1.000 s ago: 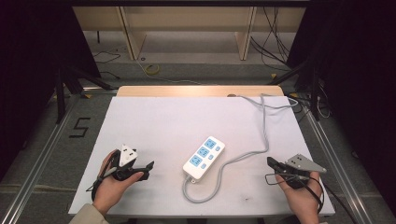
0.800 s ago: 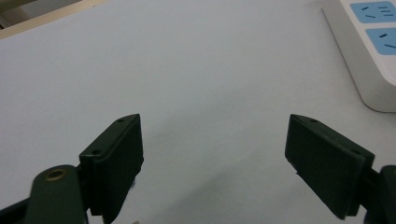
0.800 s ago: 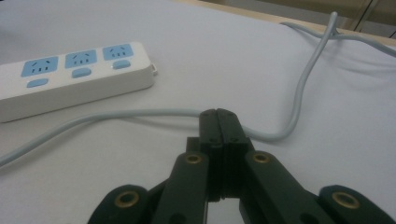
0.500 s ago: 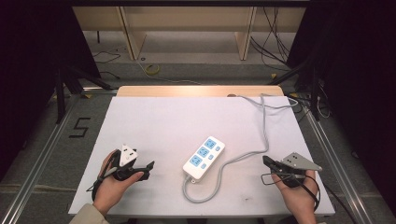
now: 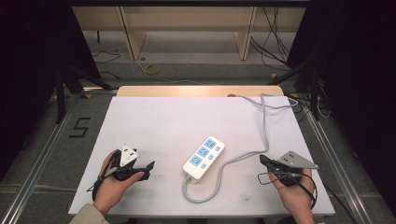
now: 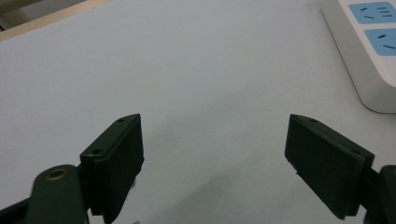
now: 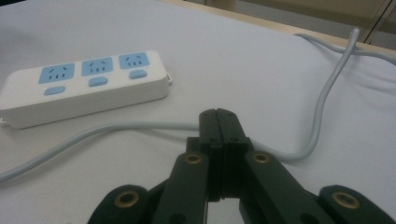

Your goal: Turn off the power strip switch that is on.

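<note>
White power strip (image 5: 203, 158) untouched mid-table, nothing started yet; left gripper (image 6: 212, 158) wide open and empty, right gripper (image 7: 219, 126) closed on nothing.

My left tool (image 5: 148, 165) is black with a white three-cornered plate on top; its flat dark pads (image 6: 116, 158) carry small screw holes and a brass rivet sits behind them. My right tool (image 5: 264, 160) wears a grey plate, trails a thin black cable, and shows brass rivets on its linkage. A beige sleeve (image 5: 86, 215) covers my left wrist.
</note>
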### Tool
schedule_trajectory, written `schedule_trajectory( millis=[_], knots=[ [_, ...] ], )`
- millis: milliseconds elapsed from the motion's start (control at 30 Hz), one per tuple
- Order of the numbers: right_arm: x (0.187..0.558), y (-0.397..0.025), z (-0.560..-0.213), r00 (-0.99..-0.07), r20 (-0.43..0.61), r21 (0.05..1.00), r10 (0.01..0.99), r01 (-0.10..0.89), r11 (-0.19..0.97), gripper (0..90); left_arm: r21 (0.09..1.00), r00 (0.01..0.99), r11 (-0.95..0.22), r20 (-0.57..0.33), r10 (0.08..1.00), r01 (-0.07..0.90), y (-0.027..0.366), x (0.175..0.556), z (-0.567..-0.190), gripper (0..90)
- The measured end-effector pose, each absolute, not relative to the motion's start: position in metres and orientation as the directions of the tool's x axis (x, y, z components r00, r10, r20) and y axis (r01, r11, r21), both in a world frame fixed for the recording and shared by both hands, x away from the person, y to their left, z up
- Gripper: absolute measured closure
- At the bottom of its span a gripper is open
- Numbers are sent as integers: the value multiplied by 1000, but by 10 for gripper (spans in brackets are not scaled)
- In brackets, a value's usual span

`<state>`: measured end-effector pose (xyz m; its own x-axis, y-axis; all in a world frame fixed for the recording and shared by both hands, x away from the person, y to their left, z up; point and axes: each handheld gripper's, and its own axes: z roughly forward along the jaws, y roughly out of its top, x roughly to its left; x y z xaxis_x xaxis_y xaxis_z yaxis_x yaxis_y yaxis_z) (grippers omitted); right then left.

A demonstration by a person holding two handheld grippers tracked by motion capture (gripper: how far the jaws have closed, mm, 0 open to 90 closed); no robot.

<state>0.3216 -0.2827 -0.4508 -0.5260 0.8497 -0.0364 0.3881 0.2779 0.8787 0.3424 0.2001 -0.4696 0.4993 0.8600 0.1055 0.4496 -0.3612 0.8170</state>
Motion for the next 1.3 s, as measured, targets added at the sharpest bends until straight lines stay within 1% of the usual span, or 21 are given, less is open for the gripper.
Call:
schedule_trajectory(
  millis=[1300],
  knots=[
    [332,-261,-447,-575,-43,878,817,369,305,900,811,510,-379,118,852,446,196,343,-470,195]
  ],
)
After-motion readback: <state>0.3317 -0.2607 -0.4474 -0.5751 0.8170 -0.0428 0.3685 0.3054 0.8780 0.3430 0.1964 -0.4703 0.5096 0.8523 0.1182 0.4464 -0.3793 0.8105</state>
